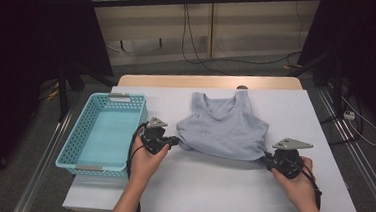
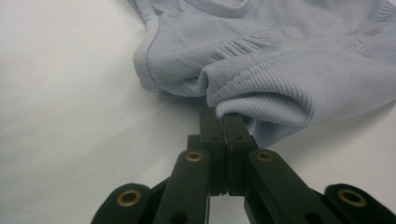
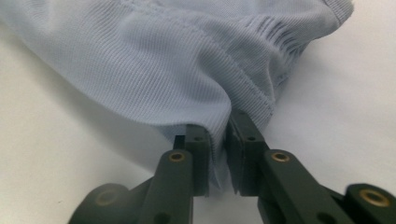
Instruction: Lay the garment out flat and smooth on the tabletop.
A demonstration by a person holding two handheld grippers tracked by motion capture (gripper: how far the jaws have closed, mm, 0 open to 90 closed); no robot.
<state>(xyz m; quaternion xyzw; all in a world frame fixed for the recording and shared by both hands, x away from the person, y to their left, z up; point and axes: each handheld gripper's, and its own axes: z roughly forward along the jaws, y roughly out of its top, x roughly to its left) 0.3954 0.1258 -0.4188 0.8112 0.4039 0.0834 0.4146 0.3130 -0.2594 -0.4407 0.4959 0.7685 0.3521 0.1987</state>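
a pale blue ribbed tank top (image 1: 223,126) lies flat on the white table cover (image 1: 300,114), straps toward the far edge, just right of an empty light blue plastic basket (image 1: 72,150). the left gripper (image 1: 172,141) is clamped on the hem's left corner, its jaws pressed together over a bunched fold. the right gripper (image 1: 266,160) pinches the hem's right corner, fabric sandwiched between its jaws. holding both bottom corners at once probably keeps the hem taut, likely to lift or fold the garment evenly.
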